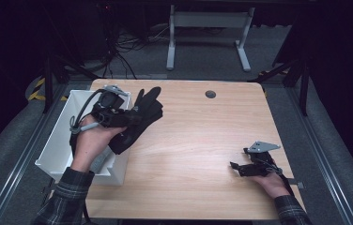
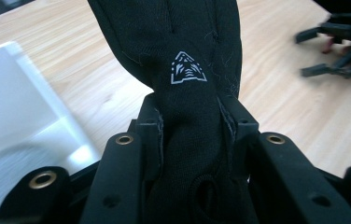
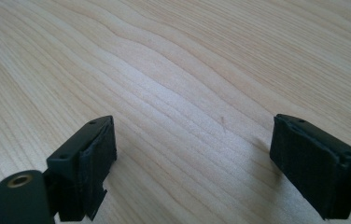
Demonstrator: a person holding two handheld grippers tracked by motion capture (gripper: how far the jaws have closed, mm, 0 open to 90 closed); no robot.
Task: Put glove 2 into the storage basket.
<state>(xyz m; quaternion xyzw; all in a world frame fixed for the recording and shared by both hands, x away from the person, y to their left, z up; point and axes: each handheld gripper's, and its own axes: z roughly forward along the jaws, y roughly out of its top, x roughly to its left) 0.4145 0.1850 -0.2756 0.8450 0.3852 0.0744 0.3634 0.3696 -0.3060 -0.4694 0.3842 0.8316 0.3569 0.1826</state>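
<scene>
A black glove (image 1: pixel 139 119) with a small white triangular logo (image 2: pixel 188 69) hangs in the air over the table's left part, beside the white bin (image 1: pixel 66 140). My left gripper (image 1: pixel 127 119) is shut on it; in the left gripper view both pads (image 2: pixel 155 135) press the fabric, and the glove (image 2: pixel 183 56) spreads out beyond them. My right gripper (image 1: pixel 240 168) rests low at the table's right front, open, its two pads (image 3: pixel 94 154) wide apart over bare wood with nothing between them. It also appears far off in the left gripper view as the other gripper (image 2: pixel 337 51).
The white bin stands at the table's left edge, partly overhanging it; its inside (image 2: pixel 19 121) looks pale and bare where it shows. A round cable hole (image 1: pixel 210 94) sits near the table's far edge. A desk frame (image 1: pixel 207 33) stands on the floor behind.
</scene>
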